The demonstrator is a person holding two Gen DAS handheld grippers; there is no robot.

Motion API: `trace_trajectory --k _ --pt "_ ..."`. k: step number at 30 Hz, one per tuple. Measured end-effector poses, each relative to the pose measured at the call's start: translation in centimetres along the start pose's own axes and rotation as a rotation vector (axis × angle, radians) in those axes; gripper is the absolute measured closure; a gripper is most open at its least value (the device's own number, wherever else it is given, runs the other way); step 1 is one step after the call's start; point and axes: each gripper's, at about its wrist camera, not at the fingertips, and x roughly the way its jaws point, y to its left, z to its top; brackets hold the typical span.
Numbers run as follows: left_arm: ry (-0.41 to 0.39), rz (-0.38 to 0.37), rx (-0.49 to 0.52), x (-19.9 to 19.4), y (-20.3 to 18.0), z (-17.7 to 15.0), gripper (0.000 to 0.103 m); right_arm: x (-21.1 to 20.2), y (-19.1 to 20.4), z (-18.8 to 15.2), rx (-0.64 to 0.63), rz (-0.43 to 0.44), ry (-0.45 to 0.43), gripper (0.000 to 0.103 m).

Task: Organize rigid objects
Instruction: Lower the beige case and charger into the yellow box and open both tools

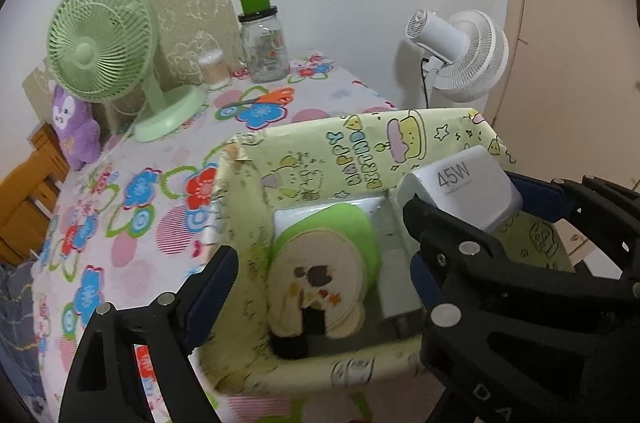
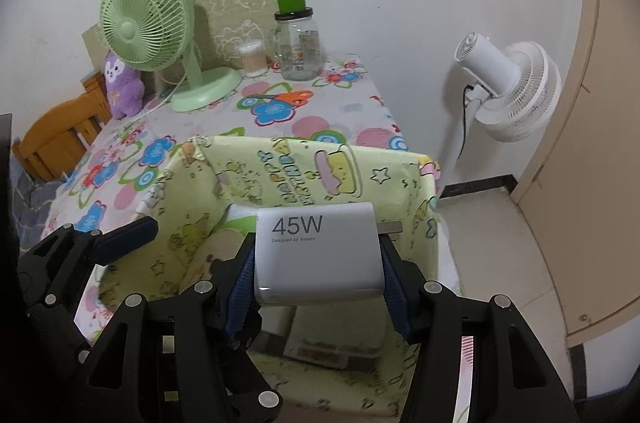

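Note:
A white 45W charger [image 2: 318,253] is held in my right gripper [image 2: 318,263], whose blue-padded jaws are shut on its two sides, above a yellow-green paper-covered box [image 2: 304,175]. In the left wrist view the charger [image 1: 460,189] hangs over the box's right side, held by the right gripper [image 1: 460,223]. The box [image 1: 256,191] holds a round green and beige item [image 1: 320,279] and a white block [image 1: 400,283]. My left gripper [image 1: 332,271] is open, its left finger [image 1: 212,287] at the box's left wall; its right finger is not clear to see.
The box sits at the front right corner of a table with a flowered cloth [image 1: 132,207]. At the back stand a green desk fan [image 1: 104,35], a glass jar [image 1: 266,47], a cotton swab tub [image 1: 214,69] and orange scissors [image 1: 260,101]. A white floor fan [image 1: 460,55] stands right.

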Motion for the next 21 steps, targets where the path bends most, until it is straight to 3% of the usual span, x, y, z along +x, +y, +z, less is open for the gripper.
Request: trace_trajectory --k 4,9,21 --pt "-0.007 -0.002 0.041 -1.4 0.2 -0.7 0.013 -0.3 1.2 -0.3 -0.017 -0.002 -0.002 0.043" --pt "-0.033 0.049 0.034 -2.8 1.4 -1.4 0.011 -0.8 2.7 -0.4 -0.022 0.033 -0.005 0.043" --pt "-0.012 0.036 -0.042 -1.5 3.6 -1.7 0.004 0.9 3.6 -0.1 0.019 0.049 0.047 0.043"
